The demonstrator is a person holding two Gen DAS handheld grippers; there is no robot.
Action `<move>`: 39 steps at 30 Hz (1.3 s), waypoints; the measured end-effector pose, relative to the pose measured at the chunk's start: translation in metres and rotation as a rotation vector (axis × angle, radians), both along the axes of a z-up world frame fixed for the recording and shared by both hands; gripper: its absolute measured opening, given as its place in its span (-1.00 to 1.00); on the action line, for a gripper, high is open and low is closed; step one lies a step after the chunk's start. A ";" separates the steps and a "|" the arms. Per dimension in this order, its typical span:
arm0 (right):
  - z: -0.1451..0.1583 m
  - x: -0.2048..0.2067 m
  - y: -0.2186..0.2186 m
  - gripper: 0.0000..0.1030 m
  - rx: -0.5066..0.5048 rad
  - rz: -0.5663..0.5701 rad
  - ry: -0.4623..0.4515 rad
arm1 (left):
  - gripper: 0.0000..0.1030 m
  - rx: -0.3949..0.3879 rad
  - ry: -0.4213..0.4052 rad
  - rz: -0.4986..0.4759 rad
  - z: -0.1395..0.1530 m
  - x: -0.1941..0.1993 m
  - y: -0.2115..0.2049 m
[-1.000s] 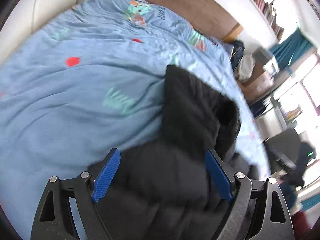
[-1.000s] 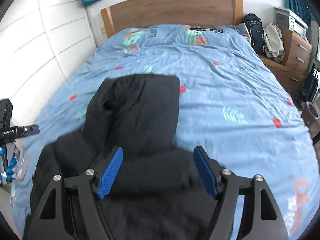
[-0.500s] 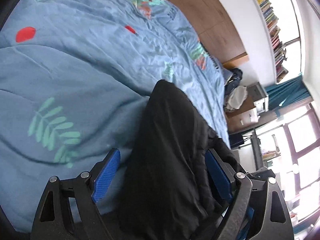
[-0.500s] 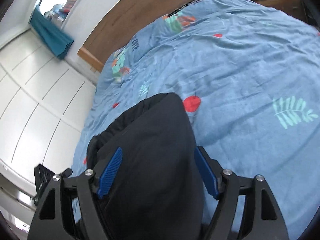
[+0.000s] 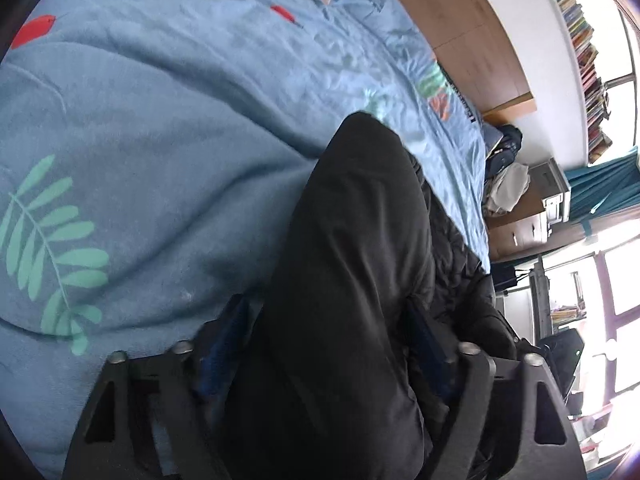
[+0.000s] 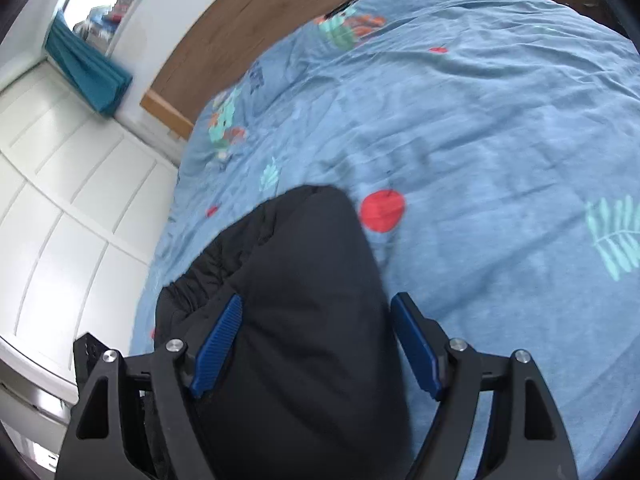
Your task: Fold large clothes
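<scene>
A large black padded jacket (image 5: 352,264) lies on the blue patterned bedcover (image 5: 160,140). In the left wrist view my left gripper (image 5: 324,340) is low over it, jaws wide, with a fold of the jacket bulging up between the blue pads (image 5: 222,340) and partly hiding them. In the right wrist view the jacket (image 6: 304,320) fills the gap of my right gripper (image 6: 320,340), whose blue pads (image 6: 218,344) stand apart on either side of the fabric. Neither gripper visibly clamps the cloth.
A wooden headboard (image 6: 256,28) stands at the bed's far end. White panelled wardrobe doors (image 6: 68,216) run along one side. On the other side are a wooden dresser (image 5: 520,224) with bags and clothes, a teal curtain (image 5: 600,192), bookshelves and windows.
Both grippers have dropped low and close over the jacket and tilted. The jacket's folded part now fills the space between each pair of fingers. Both grippers stay open.
</scene>
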State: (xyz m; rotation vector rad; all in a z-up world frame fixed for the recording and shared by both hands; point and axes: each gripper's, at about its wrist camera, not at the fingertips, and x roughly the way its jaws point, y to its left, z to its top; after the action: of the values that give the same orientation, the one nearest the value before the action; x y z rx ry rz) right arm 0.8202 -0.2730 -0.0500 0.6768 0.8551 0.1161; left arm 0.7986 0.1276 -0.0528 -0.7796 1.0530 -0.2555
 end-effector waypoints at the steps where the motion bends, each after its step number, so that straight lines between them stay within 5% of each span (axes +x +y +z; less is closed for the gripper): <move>1: -0.001 0.003 0.006 0.48 -0.030 0.008 0.017 | 0.11 0.006 0.007 -0.005 -0.001 0.000 -0.001; 4: 0.000 0.009 0.018 0.36 -0.089 0.025 0.056 | -0.47 0.043 0.024 -0.022 0.000 0.000 -0.005; 5: 0.001 0.009 0.022 0.18 -0.111 0.033 0.059 | -0.57 0.058 0.024 -0.031 0.002 -0.001 -0.008; 6: 0.003 0.010 0.028 -0.33 -0.135 0.057 0.059 | -0.65 0.074 0.019 -0.038 0.005 -0.001 -0.010; 7: 0.006 0.011 0.034 -0.61 -0.164 0.078 0.062 | -0.71 0.095 0.009 -0.051 0.008 -0.003 -0.013; 9: 0.014 0.007 0.044 -0.73 -0.212 0.107 0.057 | -0.76 0.121 -0.018 -0.072 0.017 -0.007 -0.017; 18: 0.081 -0.039 0.061 -0.78 -0.308 0.223 -0.054 | -0.78 0.156 -0.202 -0.164 0.083 -0.066 -0.014; 27: 0.144 -0.169 0.067 -0.78 -0.281 0.332 -0.215 | -0.77 0.085 -0.273 -0.228 0.106 -0.171 0.010; 32: 0.132 -0.233 0.069 -0.78 -0.236 0.321 -0.189 | -0.76 0.020 -0.236 -0.212 0.086 -0.221 0.016; 39: 0.077 -0.296 0.065 -0.77 -0.174 0.283 -0.114 | -0.69 0.113 -0.187 -0.224 0.051 -0.264 0.020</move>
State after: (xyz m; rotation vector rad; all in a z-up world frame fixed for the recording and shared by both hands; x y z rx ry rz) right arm 0.5239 -0.2083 0.0271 0.3798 0.8361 0.3274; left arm 0.5344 0.1473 -0.0019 -0.5249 0.9679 -0.4471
